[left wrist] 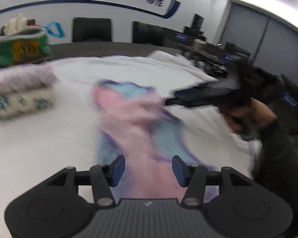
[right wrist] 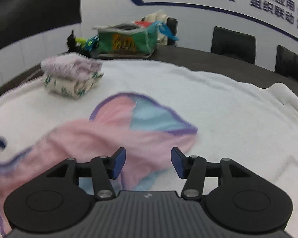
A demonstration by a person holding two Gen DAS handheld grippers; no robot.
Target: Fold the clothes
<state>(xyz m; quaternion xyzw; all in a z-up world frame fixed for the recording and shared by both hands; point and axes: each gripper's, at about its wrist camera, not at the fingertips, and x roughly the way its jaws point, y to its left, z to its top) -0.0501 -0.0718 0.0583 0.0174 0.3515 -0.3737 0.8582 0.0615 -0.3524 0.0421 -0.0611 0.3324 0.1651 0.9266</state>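
Observation:
A pink and light-blue garment with purple trim (left wrist: 133,123) lies crumpled on the white blanket (left wrist: 40,142); it also shows in the right wrist view (right wrist: 113,134). My left gripper (left wrist: 148,170) is open just above the garment's near end, with nothing between its blue pads. My right gripper (right wrist: 148,162) is open over the garment's near edge, empty. The right gripper (left wrist: 168,99) also shows in the left wrist view, blurred, at the garment's right side, held by a hand (left wrist: 246,119).
Two folded items are stacked at the blanket's far left: a pale pink one (right wrist: 69,67) on a cream one with green print (right wrist: 71,87). A green bag of clothes (right wrist: 127,41) stands on the dark table (right wrist: 208,59) behind. Black chairs (right wrist: 232,43) line the wall.

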